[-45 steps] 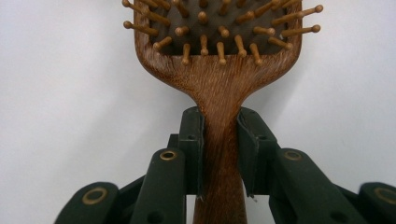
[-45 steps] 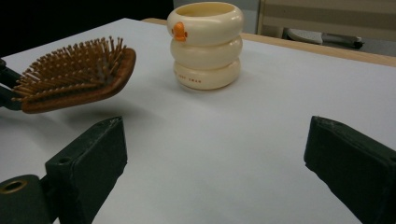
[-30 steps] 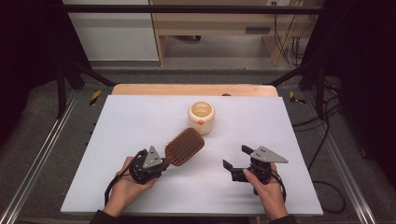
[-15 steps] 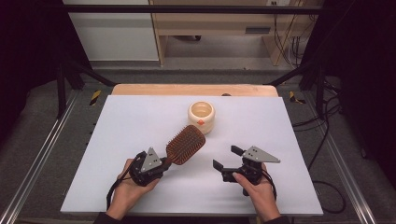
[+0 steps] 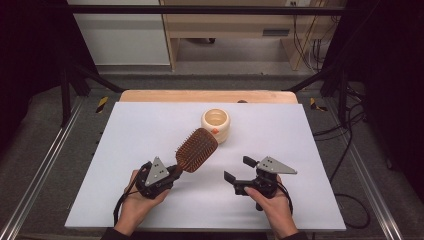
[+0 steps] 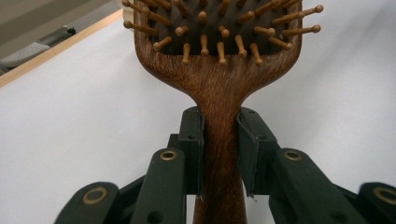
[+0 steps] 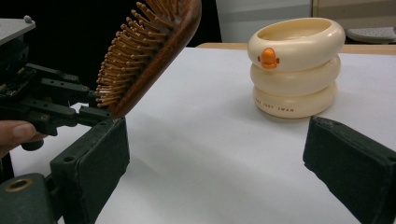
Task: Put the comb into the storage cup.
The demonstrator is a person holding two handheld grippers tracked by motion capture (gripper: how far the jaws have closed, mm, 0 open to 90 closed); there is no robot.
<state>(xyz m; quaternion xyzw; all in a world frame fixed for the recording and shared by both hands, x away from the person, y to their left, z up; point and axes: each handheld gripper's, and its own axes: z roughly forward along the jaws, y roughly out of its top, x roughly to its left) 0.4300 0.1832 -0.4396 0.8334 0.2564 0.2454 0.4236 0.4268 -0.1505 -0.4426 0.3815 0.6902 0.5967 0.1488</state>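
A dark brown wooden paddle hairbrush, streaked with fine grain and set with lighter tan round-tipped pins, is seen between the matt black jaws of the left gripper. Ahead of the black right gripper, a cream ringed plastic cup is marked with an orange duck emblem and small orange lettering. A plain white tabletop is seen beneath.

Right gripper now nearer the hairbrush.
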